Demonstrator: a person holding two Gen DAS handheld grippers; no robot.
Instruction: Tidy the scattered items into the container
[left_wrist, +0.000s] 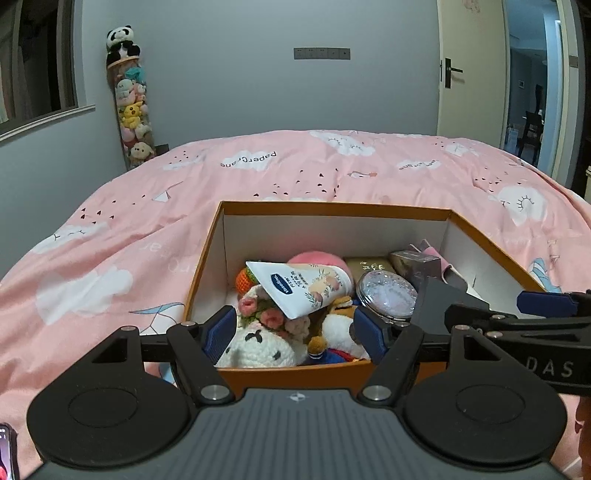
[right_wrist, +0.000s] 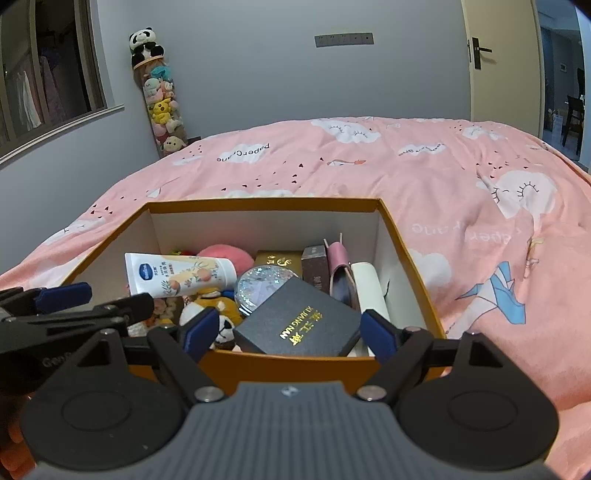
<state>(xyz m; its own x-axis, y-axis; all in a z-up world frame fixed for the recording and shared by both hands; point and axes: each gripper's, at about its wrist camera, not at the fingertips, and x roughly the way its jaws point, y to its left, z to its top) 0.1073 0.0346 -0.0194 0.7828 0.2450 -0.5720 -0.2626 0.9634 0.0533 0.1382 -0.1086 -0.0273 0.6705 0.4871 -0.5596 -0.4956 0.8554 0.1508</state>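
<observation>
We have both claws hanging over the near edge of the orange box (right_wrist: 266, 206), which sits on the bed (left_wrist: 122, 236) with its pink cover. The left claw (left_wrist: 293, 332) stands wide with nothing between its pads; under it lie the white knitted toy (left_wrist: 258, 347) and the hand cream tube (left_wrist: 299, 288), which rests slantwise on the other toys. The right claw (right_wrist: 286, 334) is also wide, its pads clear of the black gift box (right_wrist: 299, 321) that lies tilted on top of the pile at the near right of the orange box. That black box looks to be just let go, so we judge the step in hand to be the release and pull-back.

To do it well, we keep both claws spread and lift them straight up and back toward us, so that no pad catches a corner of the black box or drags the tube out. The black box leans on the round glittery case (right_wrist: 264, 286) and could slide, so we move off slowly and watch that it settles below the rim. The two claws are near each other, the right one showing at the side of the left view, so we draw them apart as we rise.

No loose item shows on the cover in either view, though the bed close beneath us is hidden by the claws, so we should check there before calling the tidying done.
</observation>
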